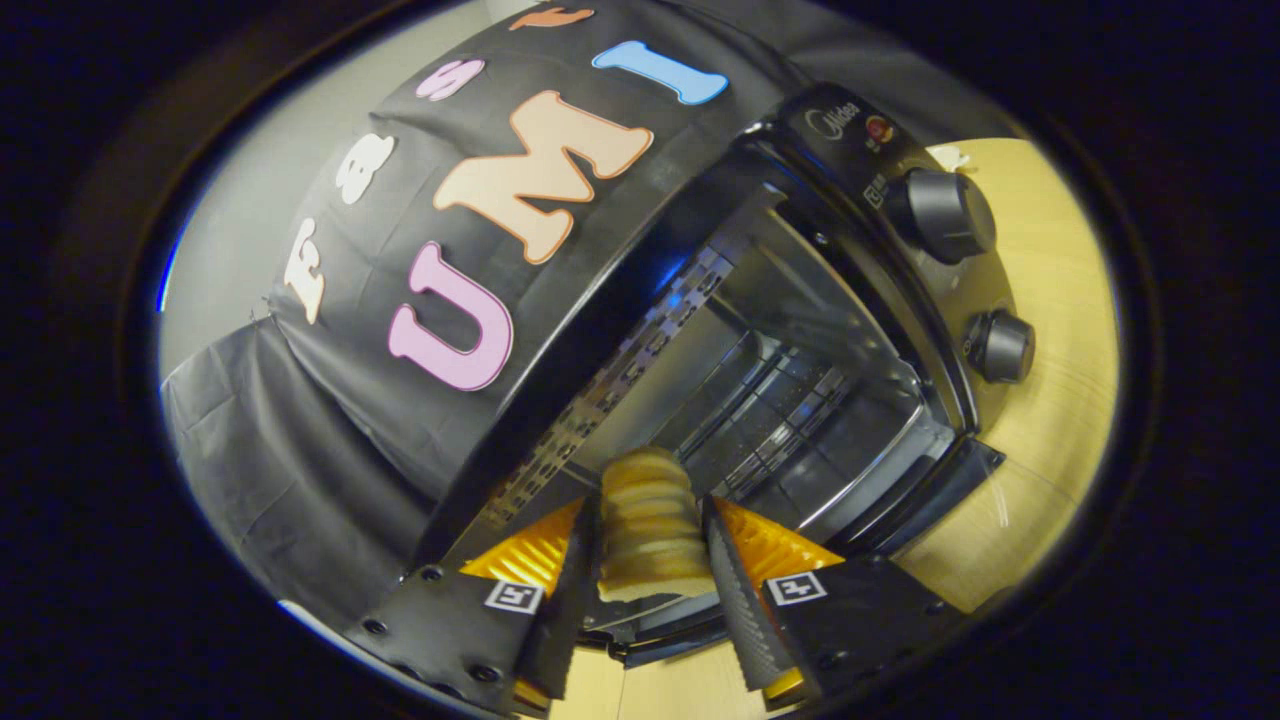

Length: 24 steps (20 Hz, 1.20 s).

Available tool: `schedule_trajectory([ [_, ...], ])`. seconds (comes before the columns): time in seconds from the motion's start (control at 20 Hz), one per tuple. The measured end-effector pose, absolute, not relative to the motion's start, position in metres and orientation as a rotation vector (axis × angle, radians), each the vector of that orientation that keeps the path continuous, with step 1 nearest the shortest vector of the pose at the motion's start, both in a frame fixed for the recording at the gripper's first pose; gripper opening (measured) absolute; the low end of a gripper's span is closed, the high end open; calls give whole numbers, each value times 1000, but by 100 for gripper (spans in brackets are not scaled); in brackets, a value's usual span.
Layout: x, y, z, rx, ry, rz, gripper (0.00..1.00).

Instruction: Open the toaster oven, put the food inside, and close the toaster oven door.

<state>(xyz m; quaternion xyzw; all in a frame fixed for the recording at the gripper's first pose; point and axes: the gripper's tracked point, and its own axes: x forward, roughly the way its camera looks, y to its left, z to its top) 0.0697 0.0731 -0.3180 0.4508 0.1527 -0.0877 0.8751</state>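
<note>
we see gripper (650,585) clamped on ridged bread piece (650,530), both fingers at its sides | bread sits at mouth of open toaster oven (800,380) on tabletop (1050,300) | we judge it light, soft, crushable; keep a gentle mid-body side hold

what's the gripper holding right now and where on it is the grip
The gripper is shut on a ridged pastry, one finger pressed on each long side, with its far end pointing into the open toaster oven.

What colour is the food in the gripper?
Pale golden tan with ridges, in the gripper view: food between the gripper fingers.
</note>
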Motion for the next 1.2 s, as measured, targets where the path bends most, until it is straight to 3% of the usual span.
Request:
schedule_trajectory([
  [0.25,59,68,-310,909,305,-186,88],
  [1.2,-35,64,-269,544,262,-124,89],
])
